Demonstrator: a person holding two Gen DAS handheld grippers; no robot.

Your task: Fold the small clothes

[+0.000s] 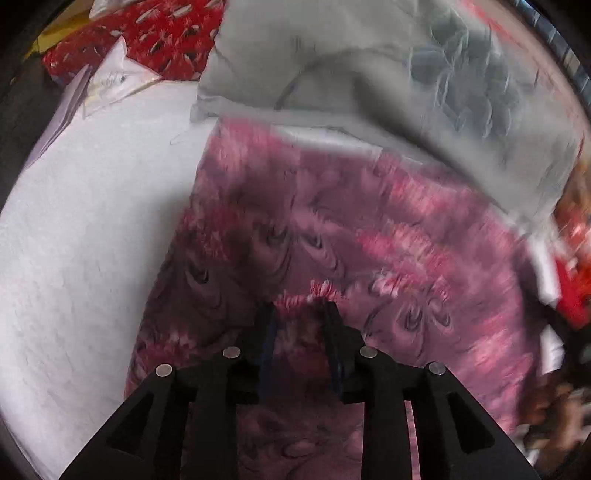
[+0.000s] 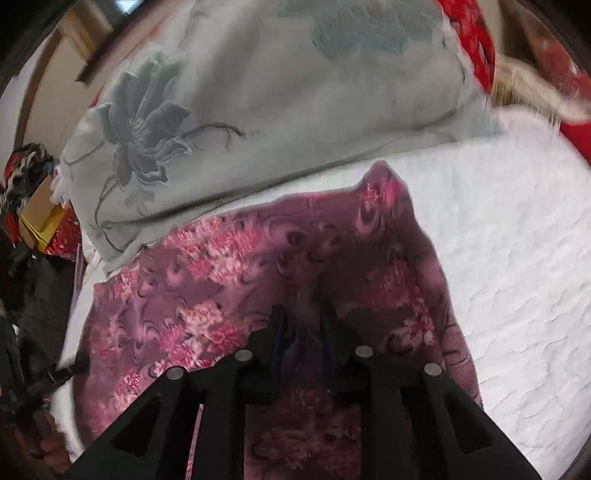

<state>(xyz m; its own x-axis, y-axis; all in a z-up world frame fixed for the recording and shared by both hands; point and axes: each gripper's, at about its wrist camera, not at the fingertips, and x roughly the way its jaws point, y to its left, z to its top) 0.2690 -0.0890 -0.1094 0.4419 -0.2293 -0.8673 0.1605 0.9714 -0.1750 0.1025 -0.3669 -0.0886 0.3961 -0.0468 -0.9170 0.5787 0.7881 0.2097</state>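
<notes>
A purple-pink floral cloth [image 1: 369,236] lies spread on a white bed sheet [image 1: 81,236]; the left wrist view is blurred. My left gripper [image 1: 299,308] is shut on a bunched edge of the cloth, which is pinched between its two black fingers. The same cloth [image 2: 229,295] shows in the right wrist view on the sheet [image 2: 517,266], with one corner pointing away. My right gripper [image 2: 301,306] is shut on a fold of the cloth near its right side.
A grey pillow with a blue flower print [image 1: 406,85] [image 2: 229,110] lies just behind the cloth. A red patterned fabric [image 1: 155,33] [image 2: 476,40] is at the back. Boxes and dark clutter [image 2: 33,221] stand beside the bed at the left.
</notes>
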